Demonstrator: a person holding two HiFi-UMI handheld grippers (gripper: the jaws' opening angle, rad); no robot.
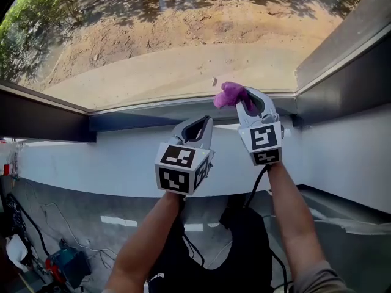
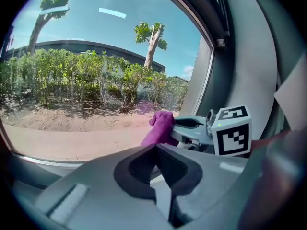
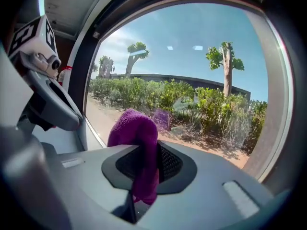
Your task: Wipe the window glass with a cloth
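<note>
The right tongs are gripping a purple cloth. Its bunched end is sticking out past the tips, and a short tail is hanging down between the pads. The cloth is sitting low on the window glass, near the bottom right corner and just above the sill. A faint purple reflection is showing in the pane right behind it, so it is very close, though I cannot tell whether it is actually pressing on the glass. The left tongs are closed on nothing and hovering nearer and to the left, over the sill and clear of the pane.

Wiping looks to be barely starting. To do it well, the bunched end should be leaning flat into the glass so that fabric, not the hard tips, is making contact. Strokes should be running in overlapping rows out from this corner. The grip should be staying firm, since little cloth is pinched. The dark frame on the right is limiting the sweep there.
</note>
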